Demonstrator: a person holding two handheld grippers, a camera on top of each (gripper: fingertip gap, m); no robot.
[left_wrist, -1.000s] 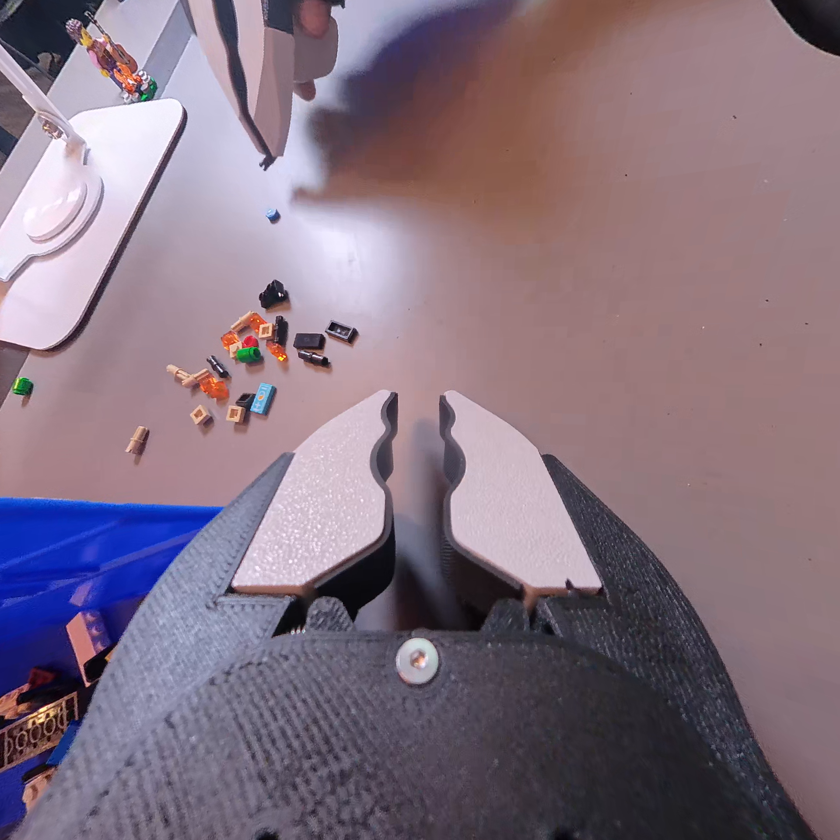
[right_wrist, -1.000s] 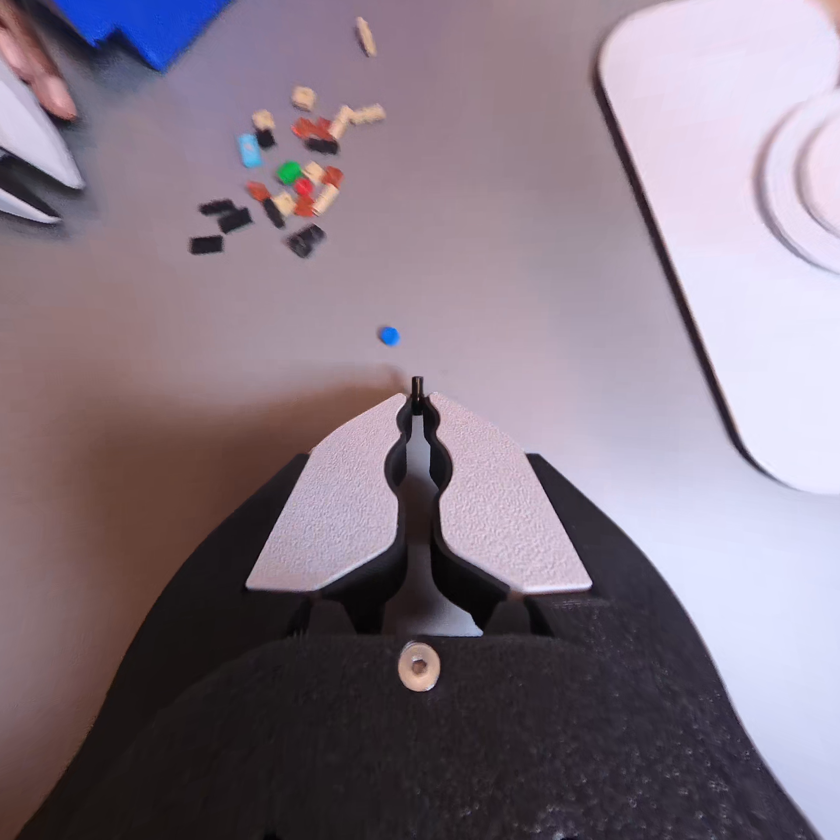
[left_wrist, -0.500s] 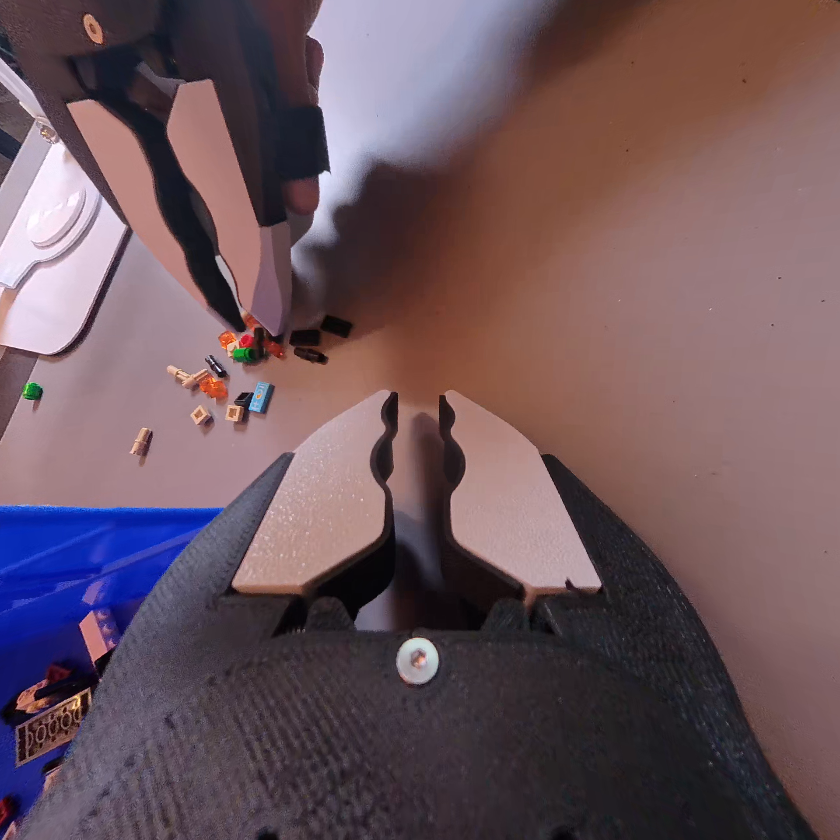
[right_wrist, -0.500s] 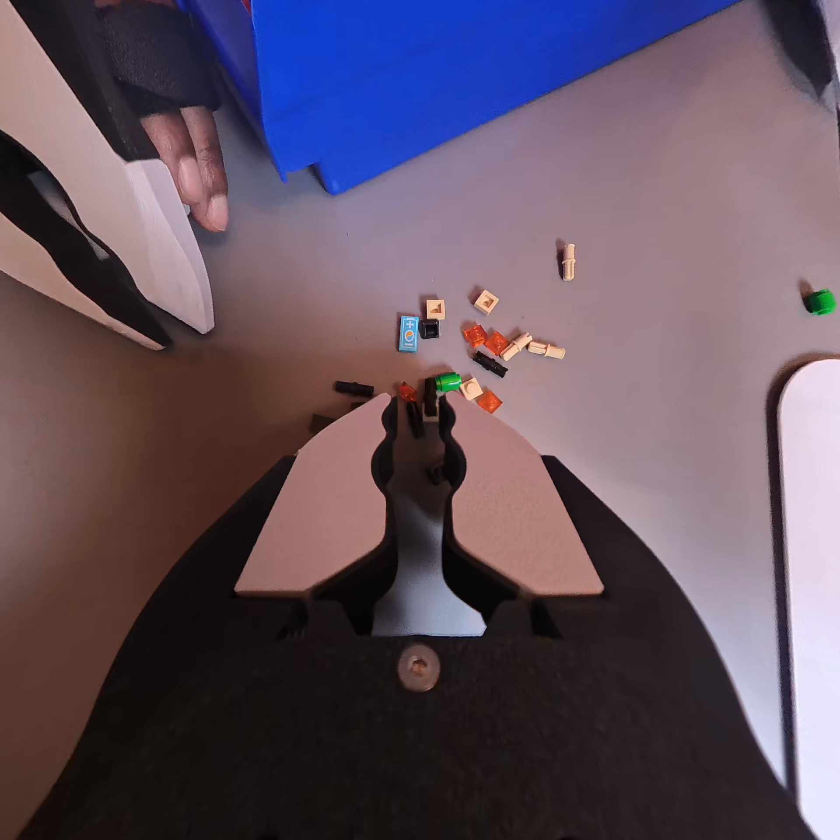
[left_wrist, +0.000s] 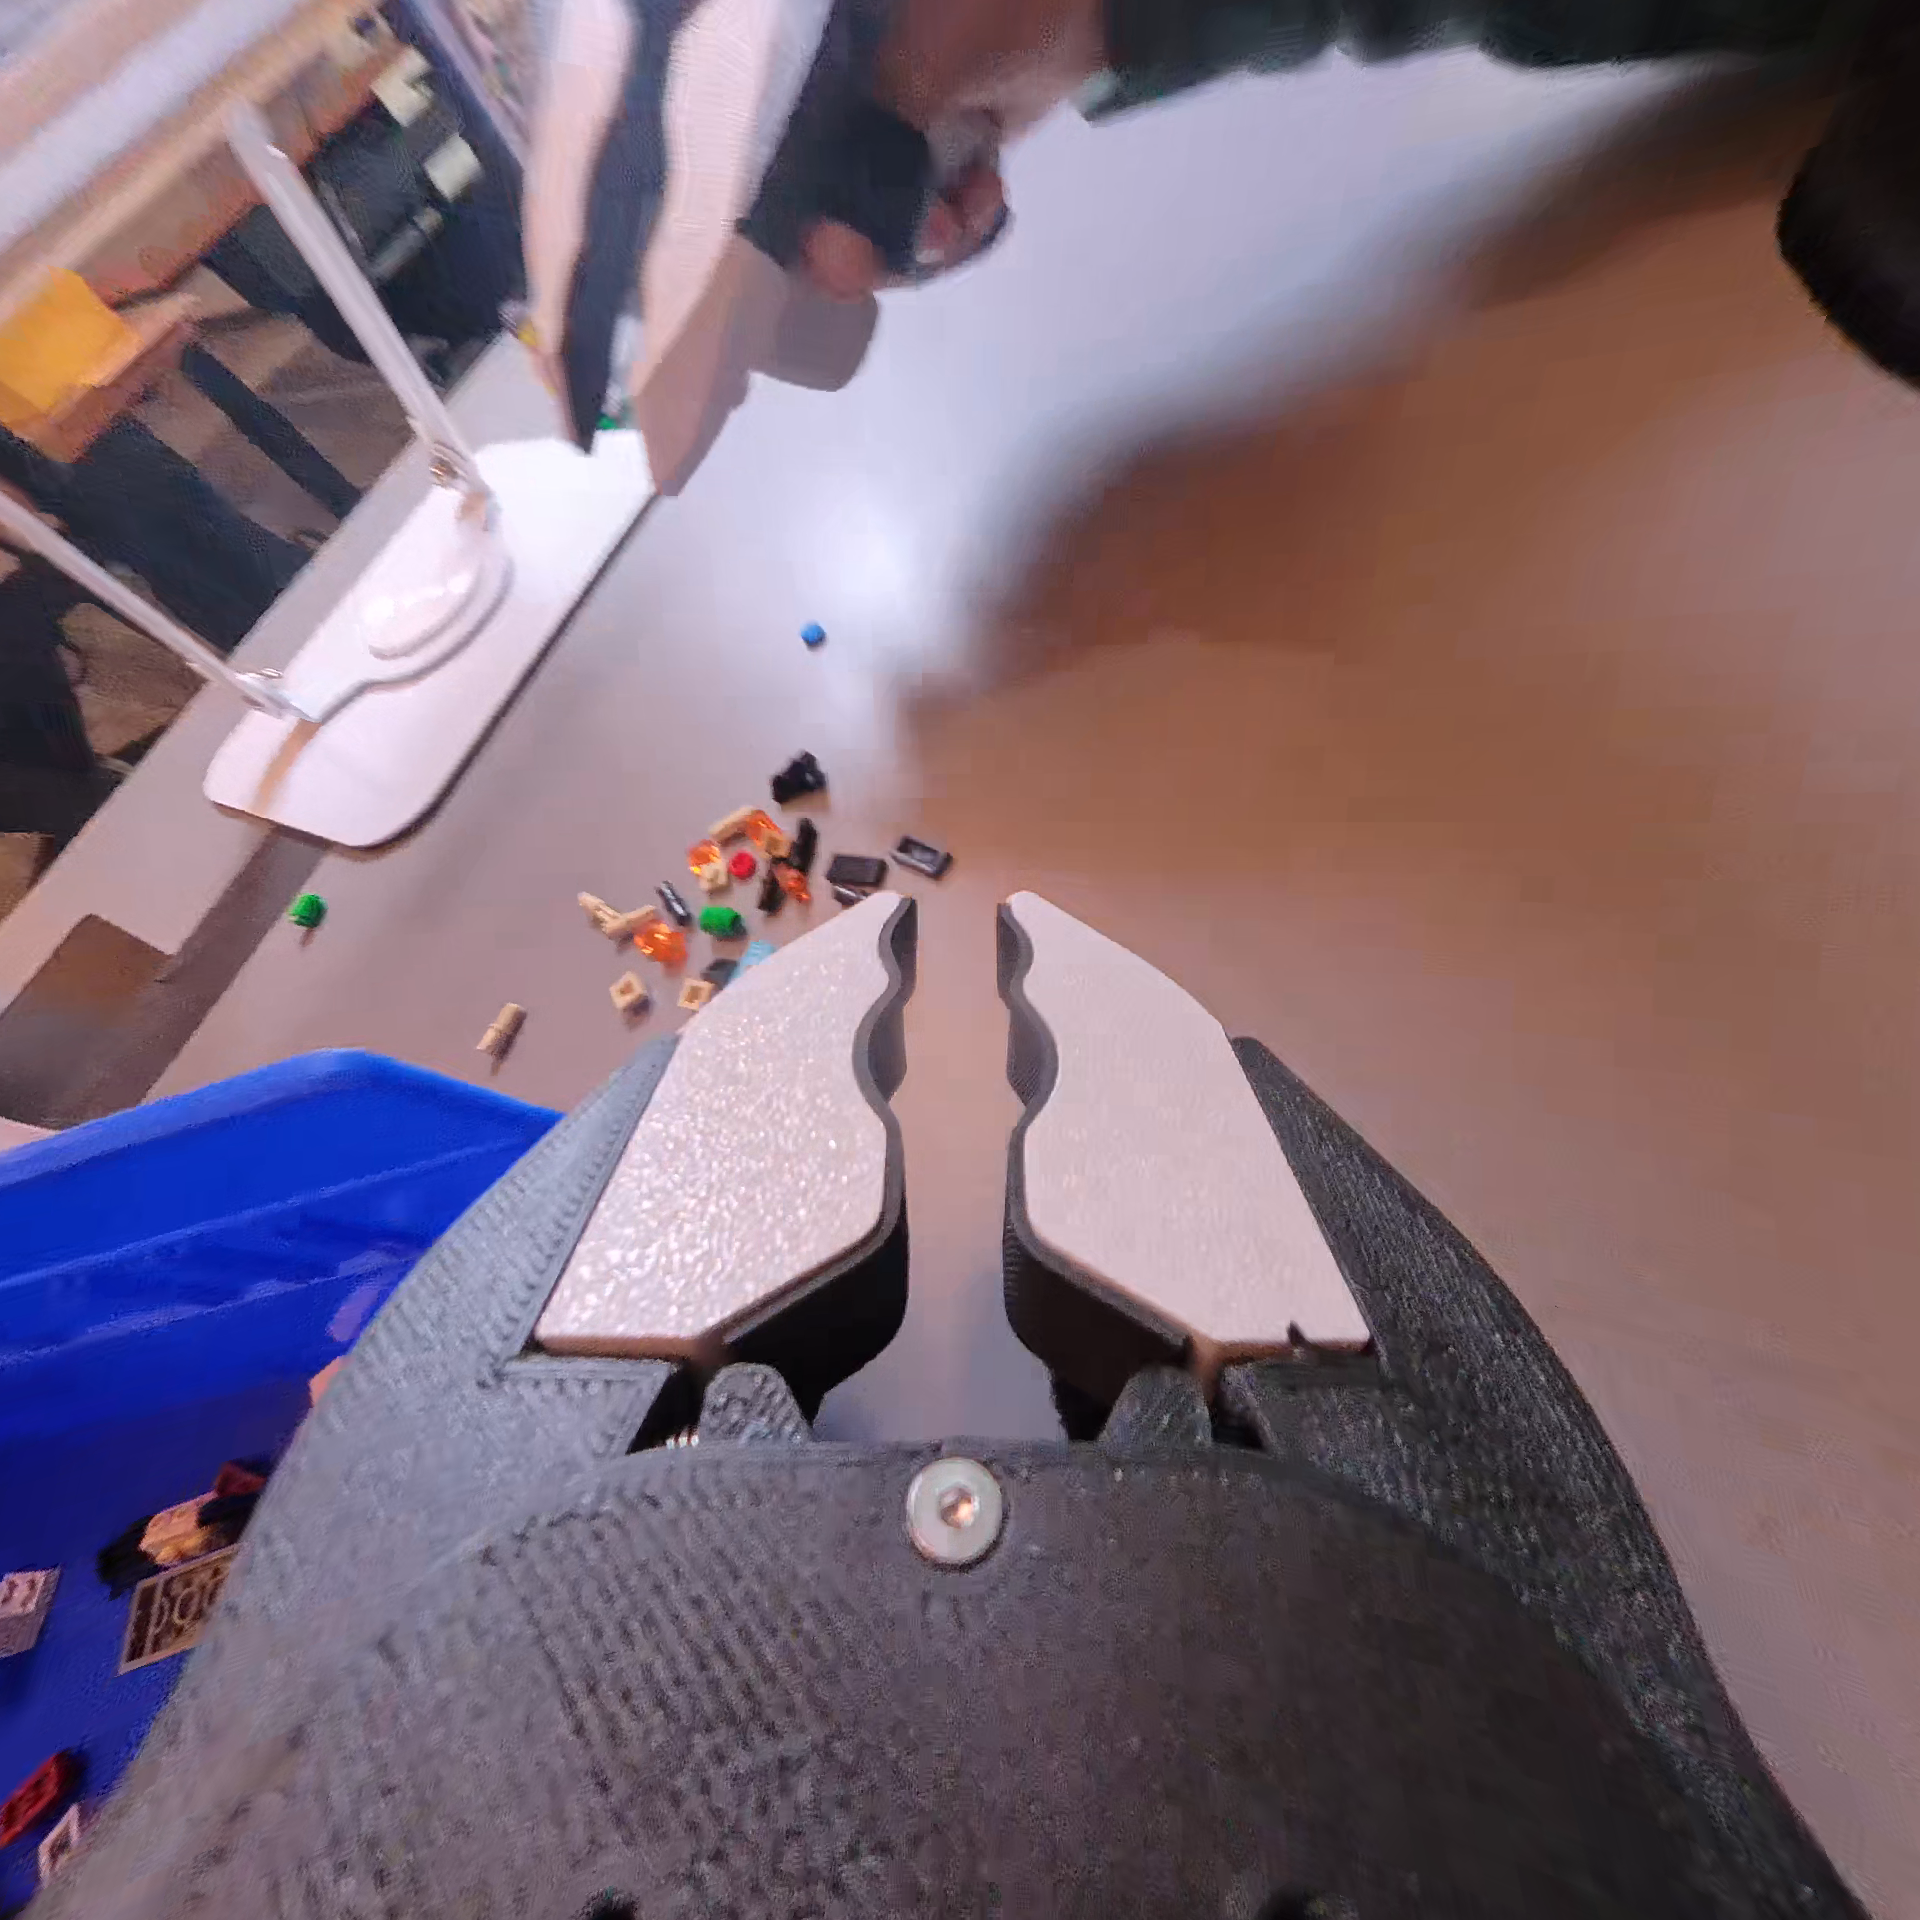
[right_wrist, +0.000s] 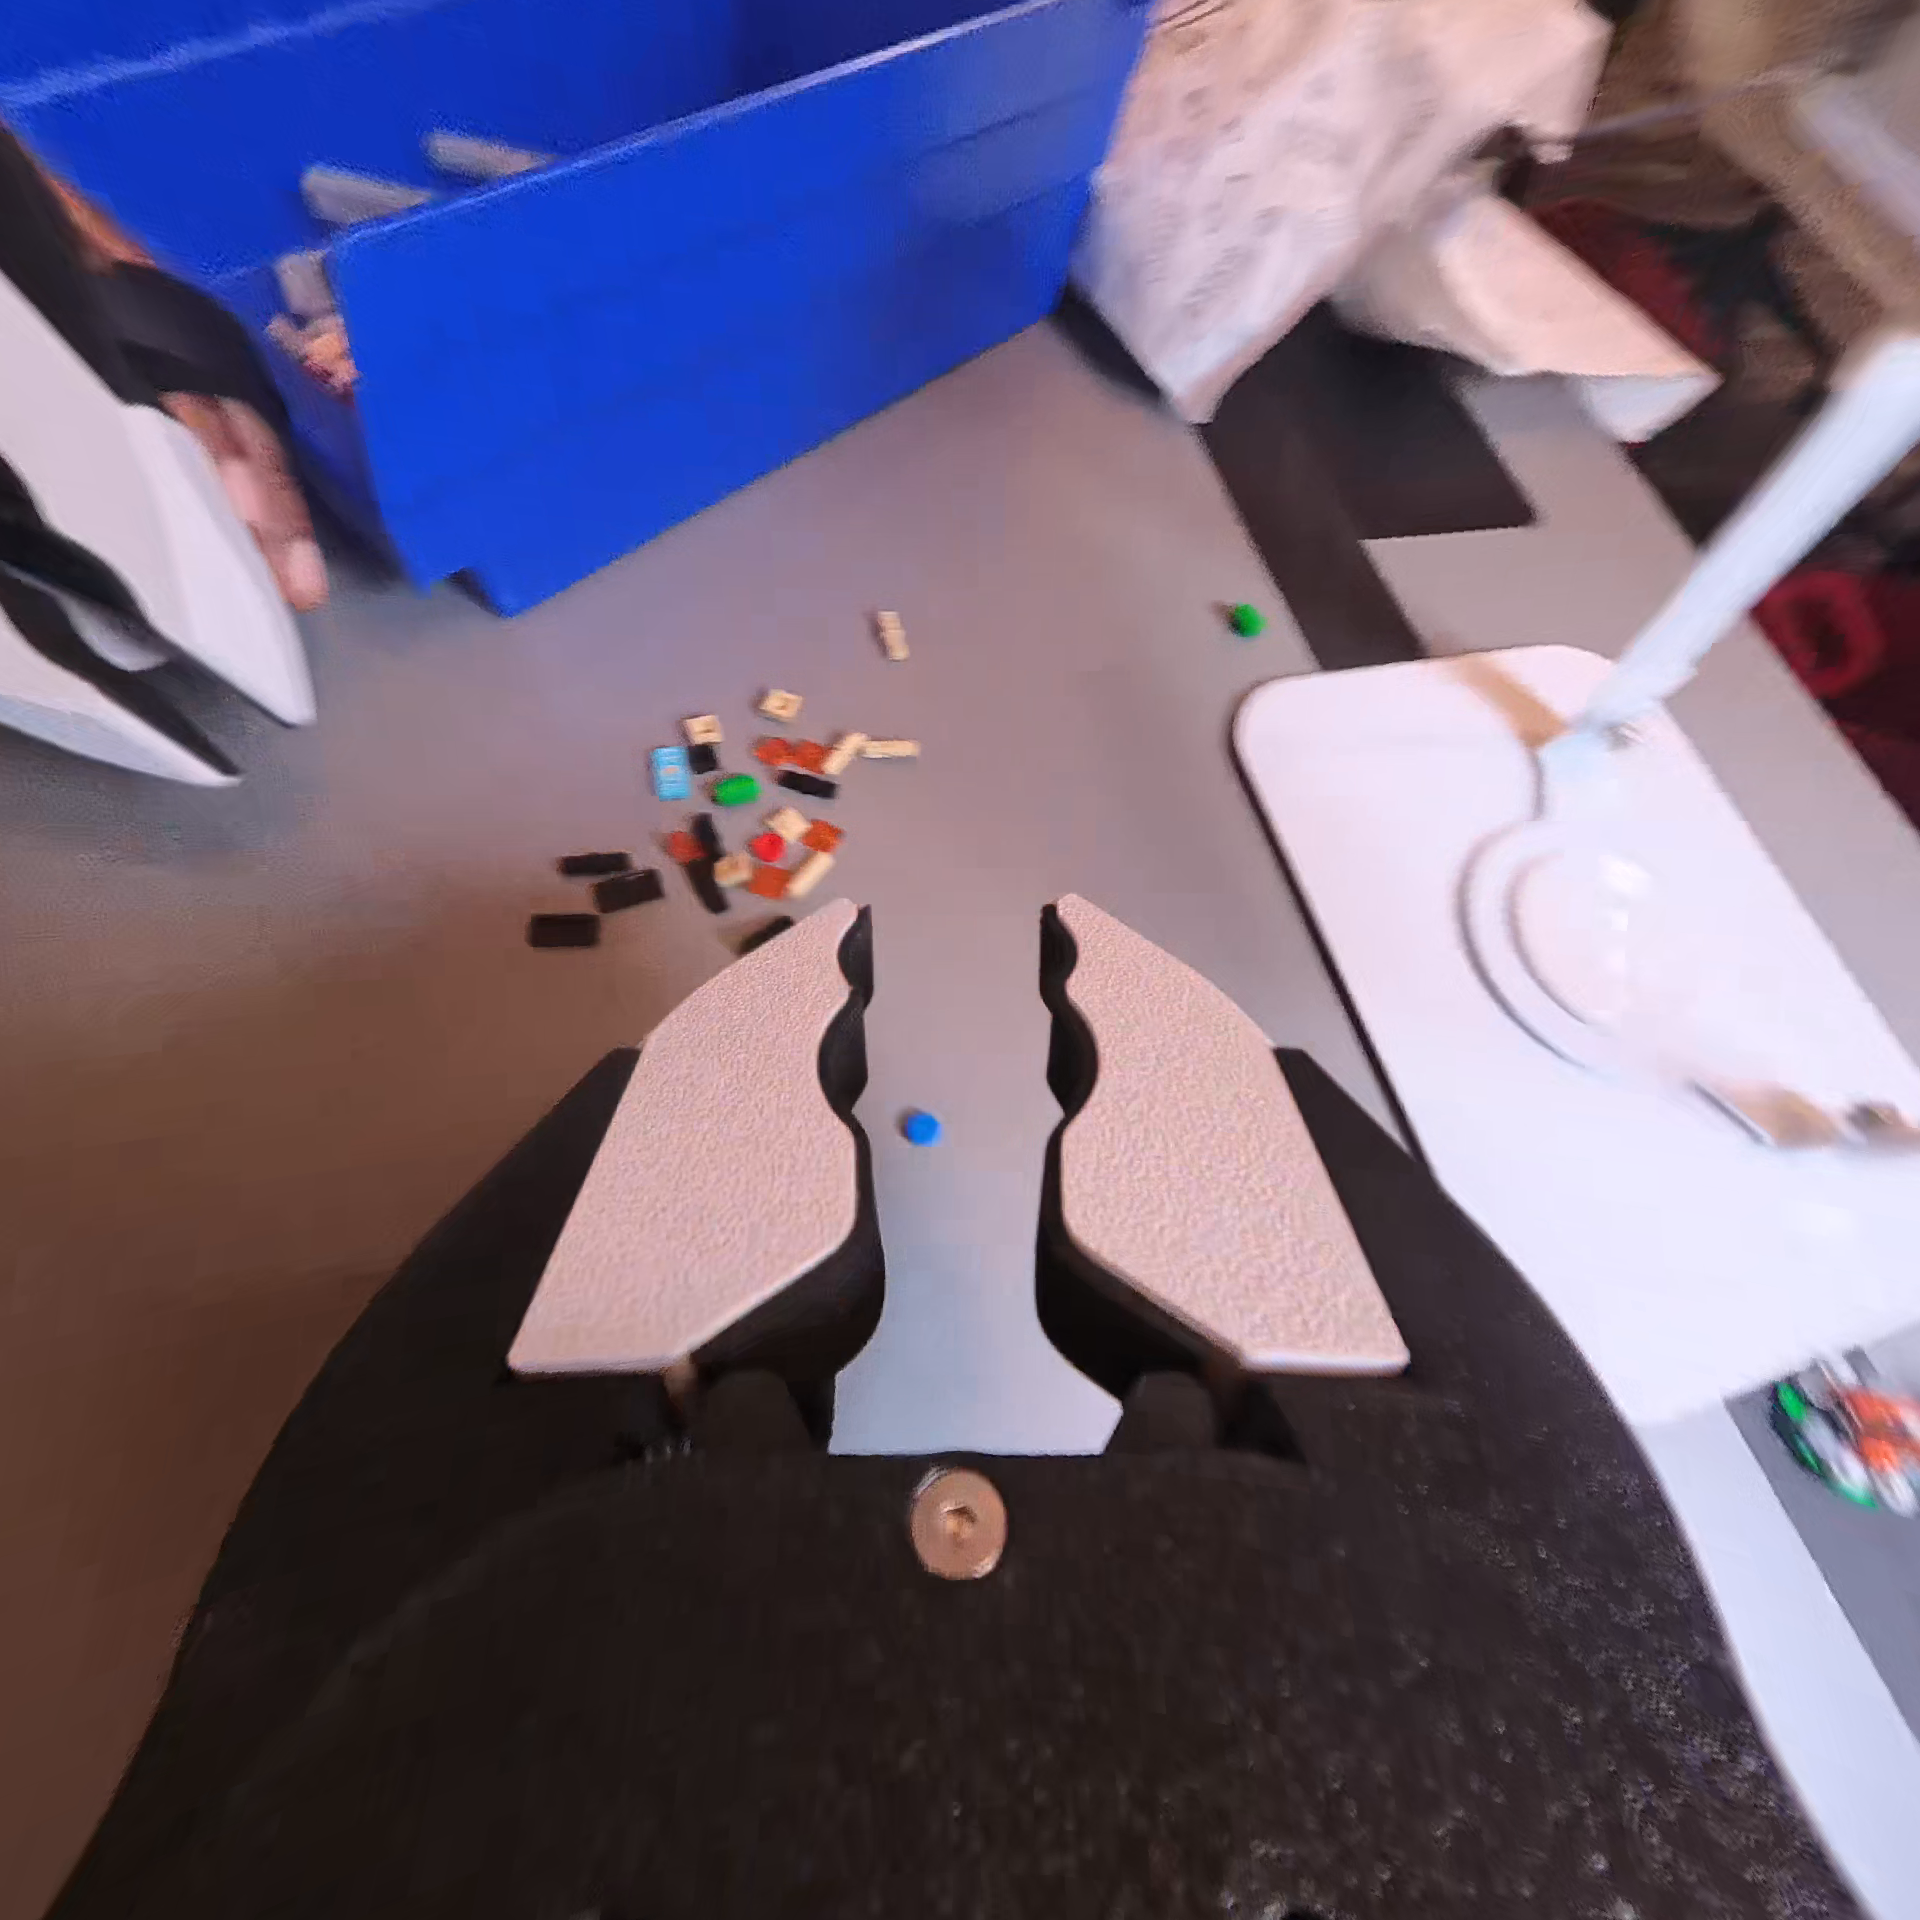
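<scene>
Right fingers: the right gripper (right_wrist: 956, 909) is parted and empty, above the grey counter (right_wrist: 1039, 582); a small round blue stud (right_wrist: 921, 1127) lies below the gap.
Left fingers: the left gripper (left_wrist: 956, 909) stands narrowly apart, holding nothing.
Pieces: a scatter of small black, tan, orange and green plastic bricks (right_wrist: 748, 821) lies just ahead-left of the right fingers.
Beyond: blue plastic bin (right_wrist: 665, 312); white lamp base (right_wrist: 1558, 935).

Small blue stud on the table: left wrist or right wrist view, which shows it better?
Right wrist view. The blue stud lies on the table seen close through the gap of the open right gripper, touching neither finger. In the left wrist view it is a small far dot beyond the brick pile.
</scene>
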